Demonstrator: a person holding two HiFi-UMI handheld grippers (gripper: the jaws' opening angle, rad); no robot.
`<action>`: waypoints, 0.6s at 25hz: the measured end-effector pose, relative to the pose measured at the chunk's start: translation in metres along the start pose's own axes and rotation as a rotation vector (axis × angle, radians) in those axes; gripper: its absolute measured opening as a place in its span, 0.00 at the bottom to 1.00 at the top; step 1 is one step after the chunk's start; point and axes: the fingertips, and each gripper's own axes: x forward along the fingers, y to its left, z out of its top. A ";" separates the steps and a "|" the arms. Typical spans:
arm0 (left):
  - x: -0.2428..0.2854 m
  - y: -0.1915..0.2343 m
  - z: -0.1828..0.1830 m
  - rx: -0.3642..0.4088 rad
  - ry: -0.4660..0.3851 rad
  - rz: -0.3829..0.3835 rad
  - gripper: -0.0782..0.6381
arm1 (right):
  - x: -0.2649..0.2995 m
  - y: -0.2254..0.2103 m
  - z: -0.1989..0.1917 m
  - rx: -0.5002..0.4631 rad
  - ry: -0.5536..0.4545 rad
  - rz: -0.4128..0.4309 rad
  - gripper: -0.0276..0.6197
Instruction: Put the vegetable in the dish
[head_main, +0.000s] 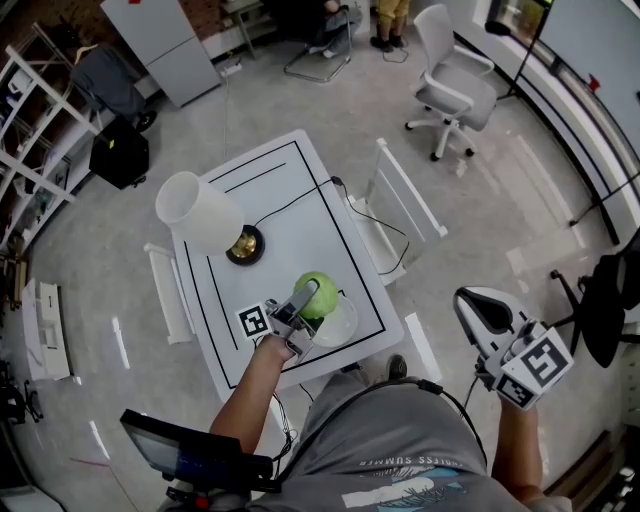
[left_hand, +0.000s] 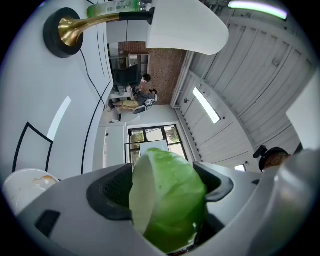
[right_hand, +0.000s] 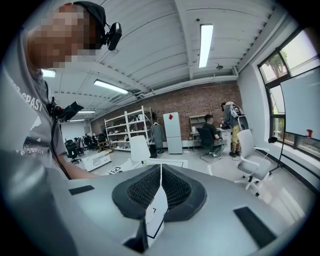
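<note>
My left gripper (head_main: 306, 300) pinches the green cabbage (head_main: 320, 293) between its pads, jaws spread wide around it, above the white table (head_main: 300, 210) and close beside the white dish (head_main: 347, 322). My right gripper (head_main: 488, 314) hangs well off to the side, jaws pressed together on nothing.

The head view does not settle whether the cabbage sits over the dish's hollow or only over its near rim; in the left gripper view the dish (left_hand: 24, 184) lies off to one side of the jaws, which suggests the rim.

That is the main hazard, as I judge it. Released here, the cabbage could strike the edge, tip or shove the light dish, and roll across the table. The head is round and smooth and bulges past the pads (left_hand: 112, 192), so a loosened grip could also let it slip early. It looks large for the dish, so even a centred drop from height might bounce it out. The lamp (head_main: 200, 212) stands well apart, no threat.
</note>
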 end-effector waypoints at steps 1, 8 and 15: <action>0.000 0.003 0.000 -0.005 0.002 0.008 0.64 | 0.000 0.000 0.000 0.001 0.004 0.002 0.06; 0.002 0.023 -0.002 -0.011 0.025 0.054 0.64 | 0.004 -0.004 0.000 0.010 0.017 0.007 0.06; 0.002 0.045 -0.001 -0.016 0.028 0.095 0.64 | 0.008 -0.008 -0.007 0.020 0.038 0.013 0.06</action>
